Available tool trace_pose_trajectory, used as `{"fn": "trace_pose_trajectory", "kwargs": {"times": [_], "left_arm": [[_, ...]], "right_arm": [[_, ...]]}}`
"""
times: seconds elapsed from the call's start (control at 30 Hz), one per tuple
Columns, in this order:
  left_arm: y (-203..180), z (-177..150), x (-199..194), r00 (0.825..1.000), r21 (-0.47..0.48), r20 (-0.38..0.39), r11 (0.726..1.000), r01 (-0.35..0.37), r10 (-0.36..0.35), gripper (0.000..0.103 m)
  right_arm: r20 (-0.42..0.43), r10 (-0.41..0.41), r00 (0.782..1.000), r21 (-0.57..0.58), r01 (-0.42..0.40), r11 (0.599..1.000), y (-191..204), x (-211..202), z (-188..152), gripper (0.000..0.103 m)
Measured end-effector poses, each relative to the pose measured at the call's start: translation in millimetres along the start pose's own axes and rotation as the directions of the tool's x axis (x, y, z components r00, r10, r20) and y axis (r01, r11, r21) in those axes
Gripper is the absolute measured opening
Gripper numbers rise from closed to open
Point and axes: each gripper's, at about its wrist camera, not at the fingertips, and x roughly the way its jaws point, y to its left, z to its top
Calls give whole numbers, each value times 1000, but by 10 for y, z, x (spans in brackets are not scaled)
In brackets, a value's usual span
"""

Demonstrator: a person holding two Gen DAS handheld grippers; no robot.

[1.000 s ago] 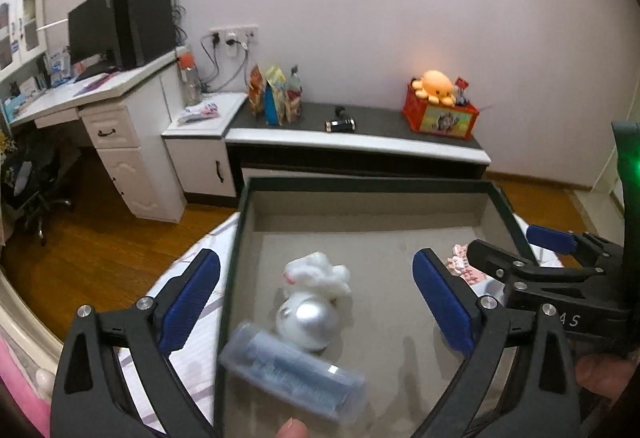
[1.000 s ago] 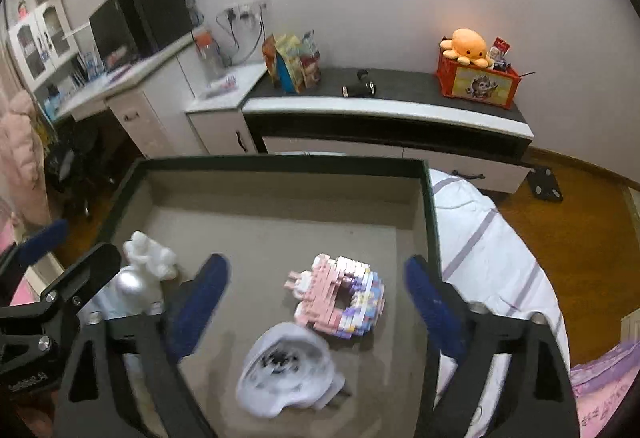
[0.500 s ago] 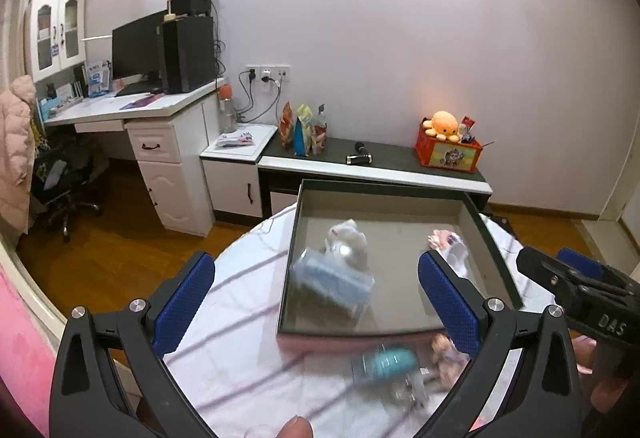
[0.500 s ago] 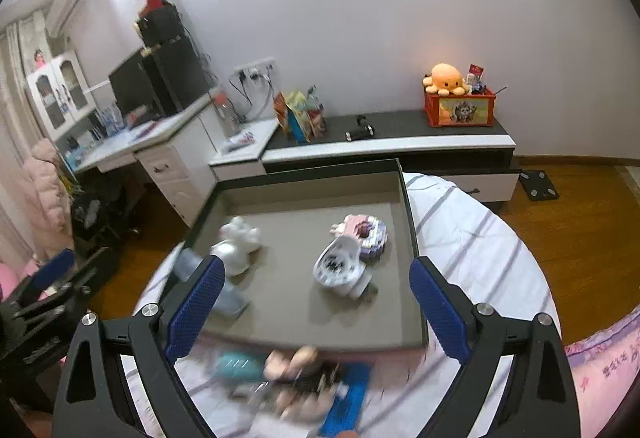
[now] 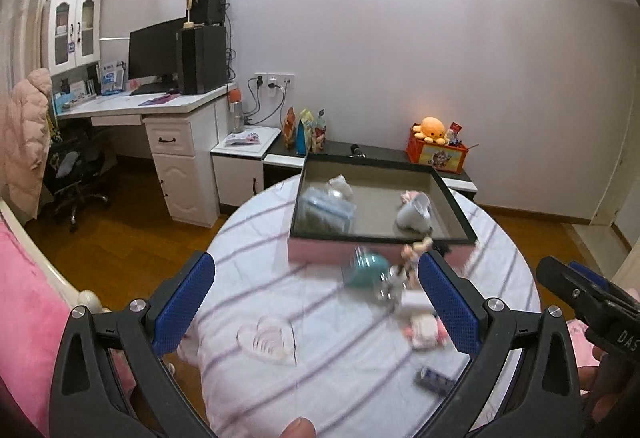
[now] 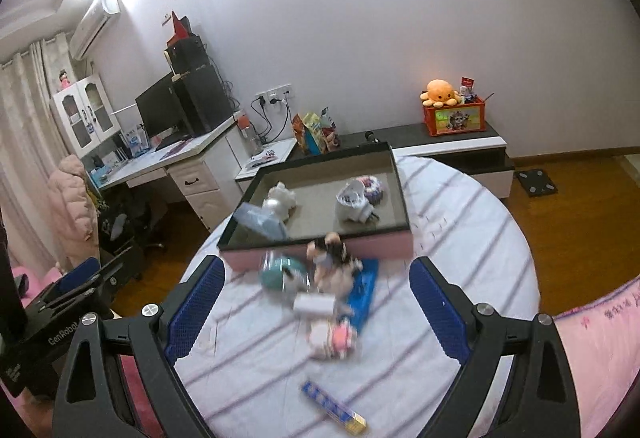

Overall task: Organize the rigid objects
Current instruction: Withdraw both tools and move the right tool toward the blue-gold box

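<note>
A shallow dark-rimmed tray with a pink outer wall rests at the far side of a striped round table. In it lie a clear blue box, a white figure, a white cup-like toy and a pastel brick ring. In front of the tray lie a teal round toy, a small doll, a blue flat piece, a pink-and-white toy and a clear heart dish. My left gripper and right gripper both stand open and empty, held back from the table.
A blue-and-yellow slim box lies near the table's front edge. A pink bed is at the left. Beyond the table are a white desk with a monitor, an office chair and a low cabinet bearing an orange plush.
Both grippers have pulled back and up from over the tray. The clear blue box, once between the left fingers, now lies in the tray. The front objects have come into view.
</note>
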Motion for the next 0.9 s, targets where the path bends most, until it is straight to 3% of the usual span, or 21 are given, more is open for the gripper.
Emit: {"fn": "trace_pose_trajectory", "kwargs": {"times": [0.33,0.6,0.9], "left_arm": [[4,-353,-357,1000,2,10,1000,-29,29,103],[79,-611,-300,998,-2,-46,999,-37,37,103],[50,-652,-208,998,7,-62,1000,-30,30,103]], "right_arm": [[-3,-25,1000,-10,25,1000,-20,-317,-294,95],[-44,-61,997,-54,59,997,-42,-308,-498,95],[-110,-63,992,-91,53,994,-29,-126,-638,95]]}}
